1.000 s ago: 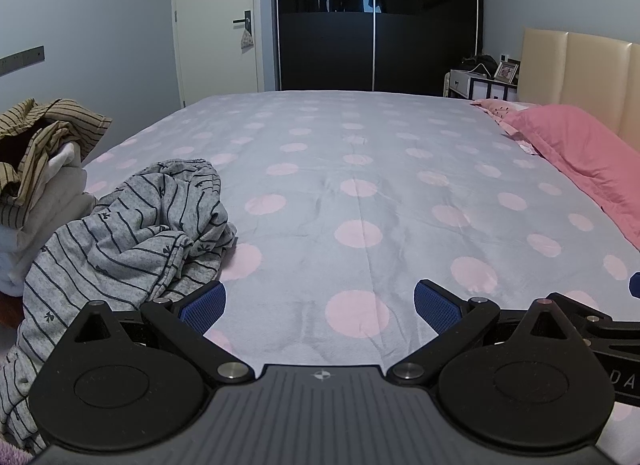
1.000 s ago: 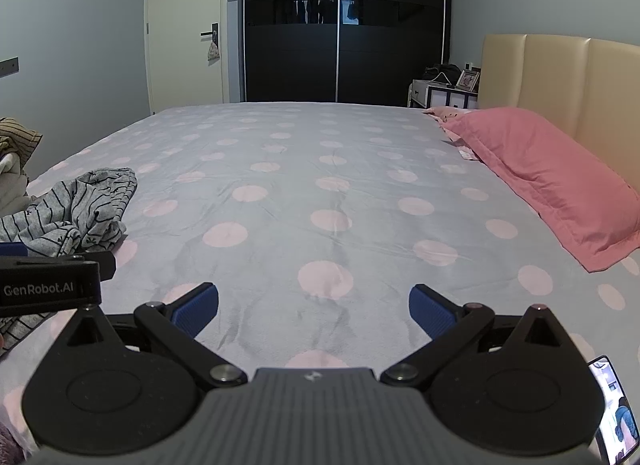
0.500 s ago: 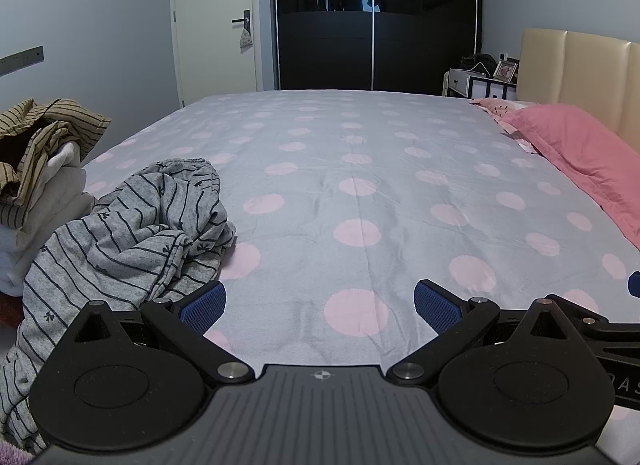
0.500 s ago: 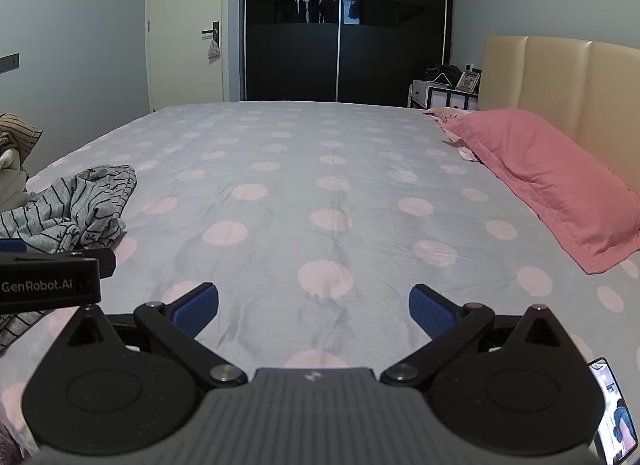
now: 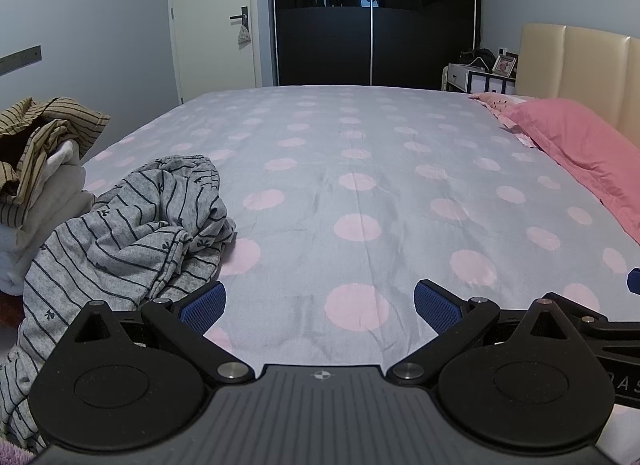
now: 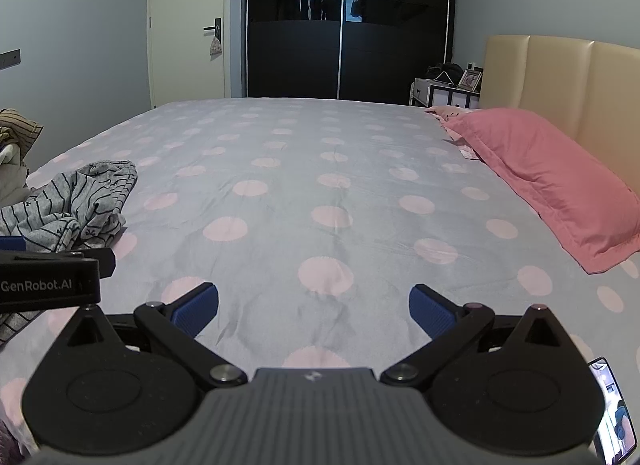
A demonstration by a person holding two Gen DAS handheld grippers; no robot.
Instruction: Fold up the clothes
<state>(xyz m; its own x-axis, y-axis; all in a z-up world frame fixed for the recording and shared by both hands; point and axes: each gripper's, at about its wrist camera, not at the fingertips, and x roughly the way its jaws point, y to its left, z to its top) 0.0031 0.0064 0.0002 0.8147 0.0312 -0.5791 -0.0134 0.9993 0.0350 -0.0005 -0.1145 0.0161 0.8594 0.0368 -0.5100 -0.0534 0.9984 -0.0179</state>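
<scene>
Two grippers, left gripper [image 5: 318, 301] and right gripper [image 6: 313, 303], both spread wide with nothing between the blue pads, over a grey bedsheet [image 5: 360, 169] with pink dots. One crumpled grey striped garment [image 5: 132, 225] lies just left of the left gripper's left finger, apparently touching it, its lower part draping off the bed edge. One pink pillow [image 6: 548, 181] lies far right of the right gripper's fingers.

- The left black hand-held gripper [image 5: 318, 303], with blue ribbed finger pads [image 5: 202, 301], has its jaws spread wide with nothing between them.
- The right black hand-held gripper [image 6: 313, 307], with matching blue pads [image 6: 430, 309], is likewise spread wide and empty, level beside the left one.
</scene>
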